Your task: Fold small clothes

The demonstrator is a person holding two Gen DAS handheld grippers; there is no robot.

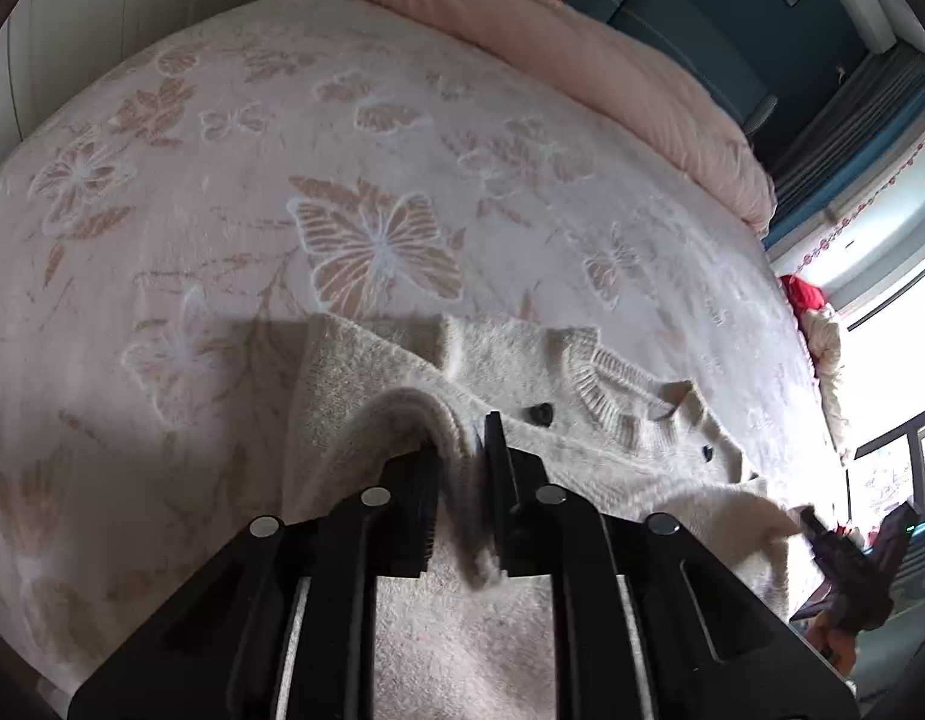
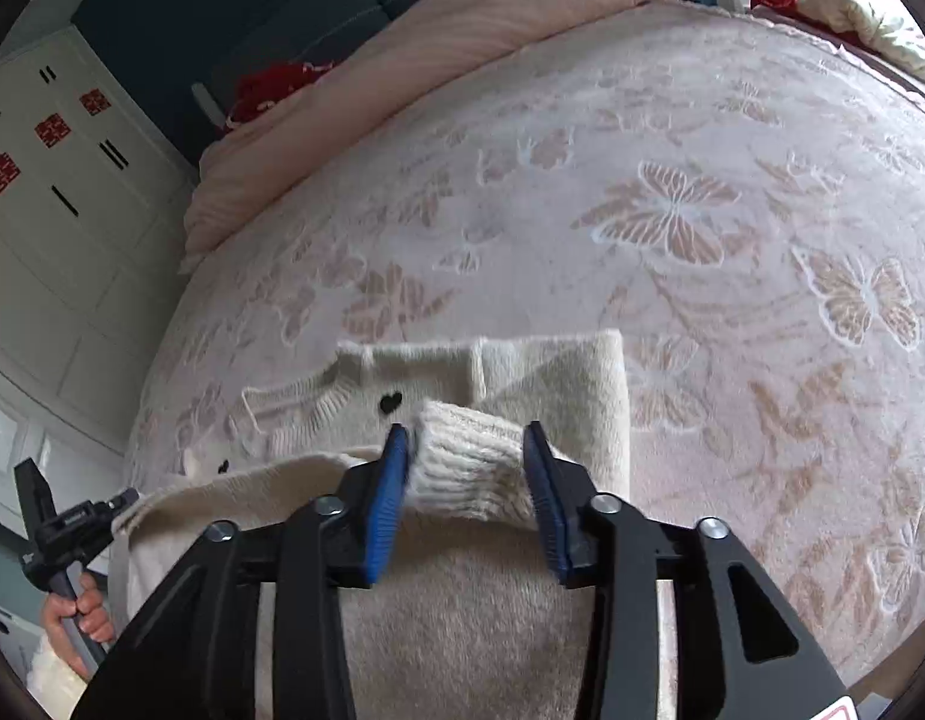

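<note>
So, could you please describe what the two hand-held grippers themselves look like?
Both are black plastic with angular linkage arms joined by round silver pivot bolts. The left hand-held gripper has black ribbed pads. The right hand-held gripper has blue ribbed pads. No cables show. In the right wrist view, a hand grips the left one's grey handle; no sleeve is visible.

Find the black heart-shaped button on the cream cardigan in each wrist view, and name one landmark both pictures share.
Left wrist view: the heart button sits just right of centre, beyond the left gripper, on the cream cardigan.
Right wrist view: the same button lies left of centre, beyond the right gripper.
Shared landmark: the large butterfly on the bedspread.
</note>
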